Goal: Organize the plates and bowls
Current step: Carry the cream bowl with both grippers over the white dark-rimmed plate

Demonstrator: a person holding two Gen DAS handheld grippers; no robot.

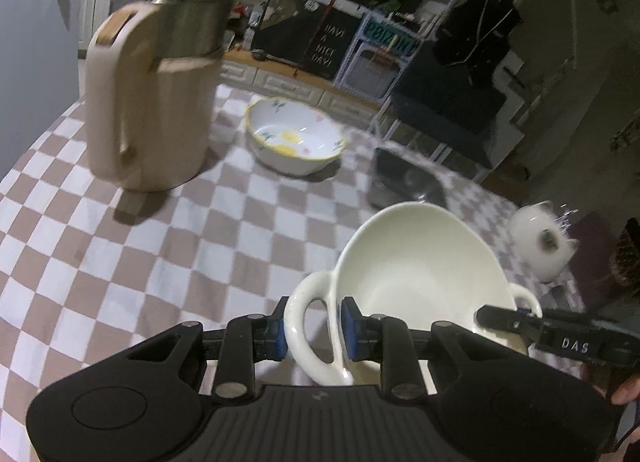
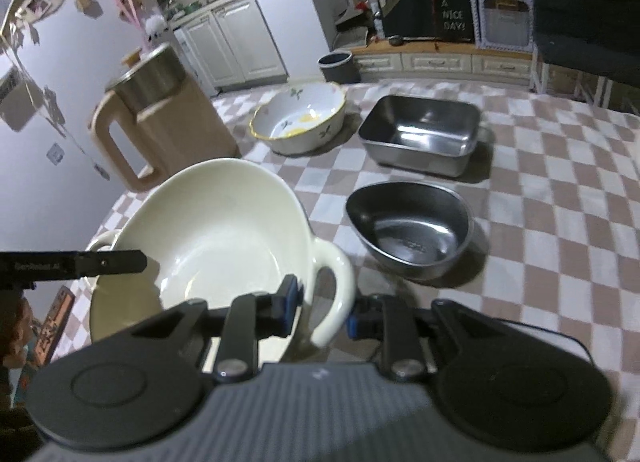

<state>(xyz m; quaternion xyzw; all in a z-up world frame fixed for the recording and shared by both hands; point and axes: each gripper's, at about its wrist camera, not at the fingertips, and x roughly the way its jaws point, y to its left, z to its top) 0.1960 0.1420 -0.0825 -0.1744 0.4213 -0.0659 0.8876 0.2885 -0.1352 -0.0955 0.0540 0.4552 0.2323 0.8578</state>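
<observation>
Tablecloth (image 2: 560, 198): checked, brown-taupe and white squares. Two-handled bowl (image 2: 216, 230), near edge of cloth: plain cream, glossy, unpatterned. Scalloped bowl (image 2: 300, 122), beyond the cream bowl: white, yellow rim line, green leaf sprigs, yellow blotches inside. Jug (image 2: 168, 122), left of the scalloped bowl: beige body and handle, brushed-steel upper band, pale wooden knob. Rectangular tray (image 2: 420, 138) and oval bowl (image 2: 412, 230), right of the cream bowl: bare grey steel. Both grippers: black, blue pads (image 1: 352, 330).

A tall beige jug (image 1: 148, 102) with a steel lid band and wooden knob stands on the brown-and-white checkered tablecloth (image 1: 120, 262). A small white cat figurine (image 1: 540, 242) sits near the cloth's far edge. A dark round bin (image 2: 337, 67) stands on the floor beyond the cloth.
</observation>
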